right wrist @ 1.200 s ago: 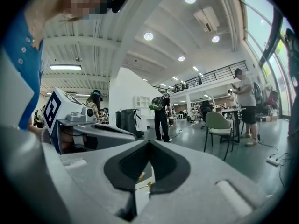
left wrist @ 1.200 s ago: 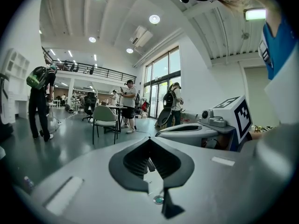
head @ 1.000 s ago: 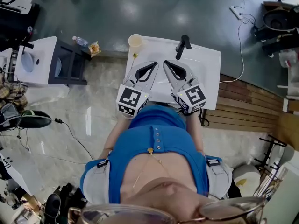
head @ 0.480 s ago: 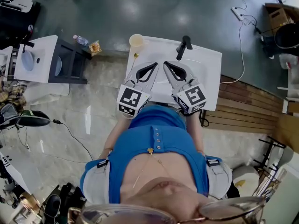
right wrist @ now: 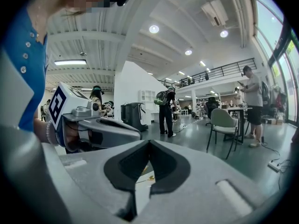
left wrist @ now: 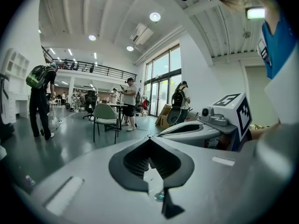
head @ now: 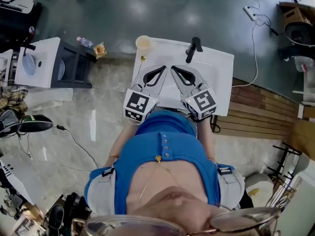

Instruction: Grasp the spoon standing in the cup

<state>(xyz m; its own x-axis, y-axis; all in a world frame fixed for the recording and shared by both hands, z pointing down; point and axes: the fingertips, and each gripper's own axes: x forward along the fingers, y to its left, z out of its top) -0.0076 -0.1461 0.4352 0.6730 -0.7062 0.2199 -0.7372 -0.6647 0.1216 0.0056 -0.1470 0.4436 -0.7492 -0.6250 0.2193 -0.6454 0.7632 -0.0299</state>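
Observation:
A pale cup (head: 142, 42) stands at the far left corner of the white table (head: 216, 68). Just on my side of it lies a thin gold-ended spoon (head: 142, 59), outside the cup as far as I can see. My left gripper (head: 164, 68) and right gripper (head: 172, 67) hover side by side over the table's middle, tips almost touching, both shut and holding nothing. In the left gripper view the left gripper (left wrist: 150, 139) has its jaws closed, with the right one beside it. In the right gripper view the right gripper (right wrist: 148, 141) is closed, and a gold bit of the spoon (right wrist: 150, 178) shows below.
A black handled tool (head: 193, 48) lies at the table's far middle. A white cabinet with a dark shelf unit (head: 74, 65) stands to the left. Wooden planks (head: 261, 107) and a cable lie to the right. People and chairs (left wrist: 105, 118) stand in the hall beyond.
The right gripper has rolled very slightly. The left gripper has kept still, and both have stayed shut.

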